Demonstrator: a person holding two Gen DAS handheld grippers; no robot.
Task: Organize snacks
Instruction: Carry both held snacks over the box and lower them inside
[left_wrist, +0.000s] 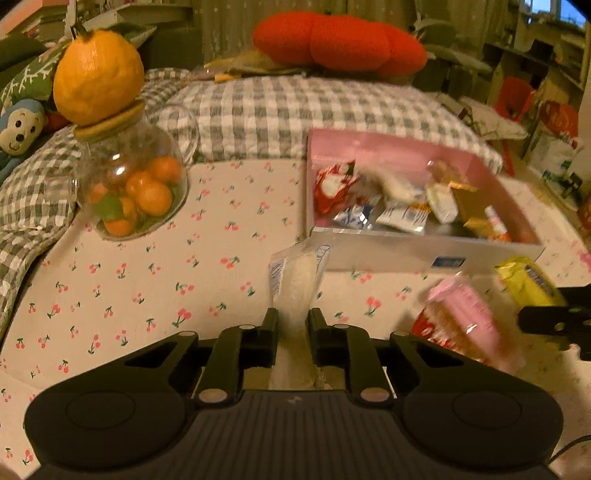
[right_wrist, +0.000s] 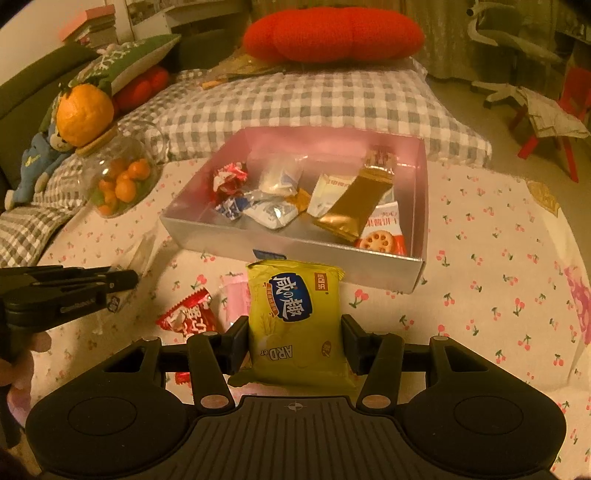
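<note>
My left gripper (left_wrist: 292, 321) is shut on a clear, whitish snack packet (left_wrist: 299, 273) that sticks up toward the box. The silver box with a pink inside (left_wrist: 424, 251) sits on the cherry-print cloth and holds several wrapped snacks. My right gripper (right_wrist: 295, 341) is shut on a yellow cracker packet (right_wrist: 295, 302), just in front of the box's near wall (right_wrist: 332, 258). On the cloth between the grippers lie a pink packet (left_wrist: 465, 317) and a red candy wrapper (right_wrist: 192, 317). In the right wrist view the left gripper (right_wrist: 125, 280) comes in from the left edge.
A glass jar of small oranges (left_wrist: 129, 192), with a big orange on its lid, stands left of the box. Behind them lie a checked quilt (right_wrist: 314, 103) and a red cushion (right_wrist: 332, 33). Plush toys (right_wrist: 33, 166) sit at far left. A red chair (right_wrist: 565, 122) stands on the floor to the right.
</note>
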